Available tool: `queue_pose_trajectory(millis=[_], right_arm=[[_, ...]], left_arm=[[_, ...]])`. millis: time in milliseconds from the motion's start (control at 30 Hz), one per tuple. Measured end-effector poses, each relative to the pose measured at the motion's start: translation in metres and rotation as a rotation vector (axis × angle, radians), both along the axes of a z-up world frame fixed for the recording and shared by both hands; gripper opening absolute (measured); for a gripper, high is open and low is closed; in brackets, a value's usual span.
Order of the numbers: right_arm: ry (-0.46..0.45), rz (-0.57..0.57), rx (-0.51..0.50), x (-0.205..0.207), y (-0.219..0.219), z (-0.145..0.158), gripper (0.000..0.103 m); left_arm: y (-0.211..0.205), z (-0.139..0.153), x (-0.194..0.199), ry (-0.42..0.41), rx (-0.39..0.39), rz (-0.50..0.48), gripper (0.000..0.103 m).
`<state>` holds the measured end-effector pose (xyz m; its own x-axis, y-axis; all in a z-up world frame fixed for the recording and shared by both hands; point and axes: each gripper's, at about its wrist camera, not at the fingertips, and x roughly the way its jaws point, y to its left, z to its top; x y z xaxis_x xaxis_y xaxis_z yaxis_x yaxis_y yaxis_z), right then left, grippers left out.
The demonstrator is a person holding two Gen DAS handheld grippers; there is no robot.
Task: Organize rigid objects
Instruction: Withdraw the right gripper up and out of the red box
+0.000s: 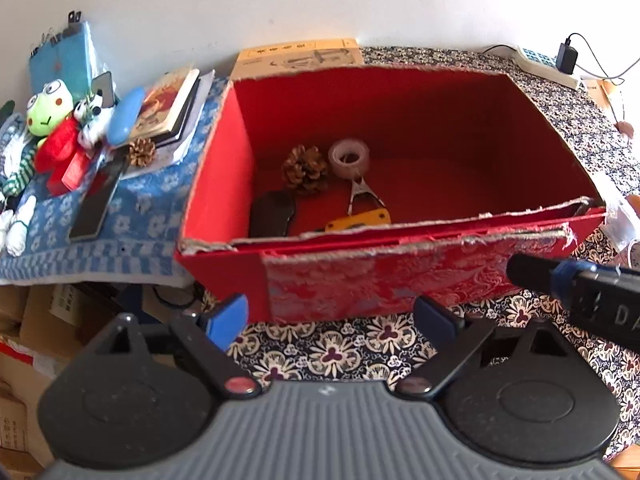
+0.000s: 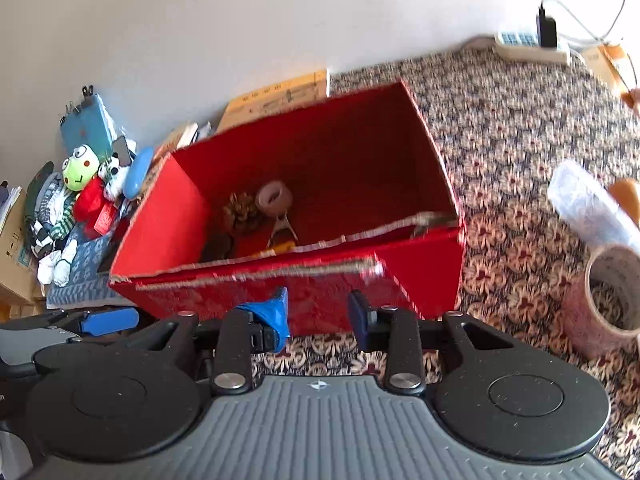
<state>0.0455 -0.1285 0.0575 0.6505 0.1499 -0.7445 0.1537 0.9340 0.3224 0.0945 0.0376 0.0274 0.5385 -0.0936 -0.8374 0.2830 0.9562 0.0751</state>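
Both grippers, left [image 1: 328,318] and right [image 2: 320,314], hang empty with jaws apart before the red box [image 1: 400,284], pine cone [image 1: 305,168] and tape inside; next, I'd guess, fetching another item

Right gripper [image 2: 318,316] low in front of red box [image 2: 420,284], fingers apart, nothing btwn. Inside box: pine cone [image 2: 240,212], tape roll [image 2: 274,197], metal clip [image 2: 283,227]. Big tape roll [image 2: 608,300] on patterned cloth [image 2: 500,140] at right. Frog plush [image 2: 81,173] left of box.
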Motion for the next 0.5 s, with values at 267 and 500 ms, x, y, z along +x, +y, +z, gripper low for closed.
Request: queue_pose_trajectory(millis=[267, 500], right_arm=[[0.05, 0.018, -0.026, -0.007, 0.002, -0.007, 0.017], [0.081, -0.013, -0.026, -0.008, -0.003, -0.009, 0.017]], left_arm=[[-0.011, -0.013, -0.001, 0.067, 0.05, -0.013, 0.094], [-0.013, -0.018, -0.001, 0.091, 0.079, -0.008, 0.093]])
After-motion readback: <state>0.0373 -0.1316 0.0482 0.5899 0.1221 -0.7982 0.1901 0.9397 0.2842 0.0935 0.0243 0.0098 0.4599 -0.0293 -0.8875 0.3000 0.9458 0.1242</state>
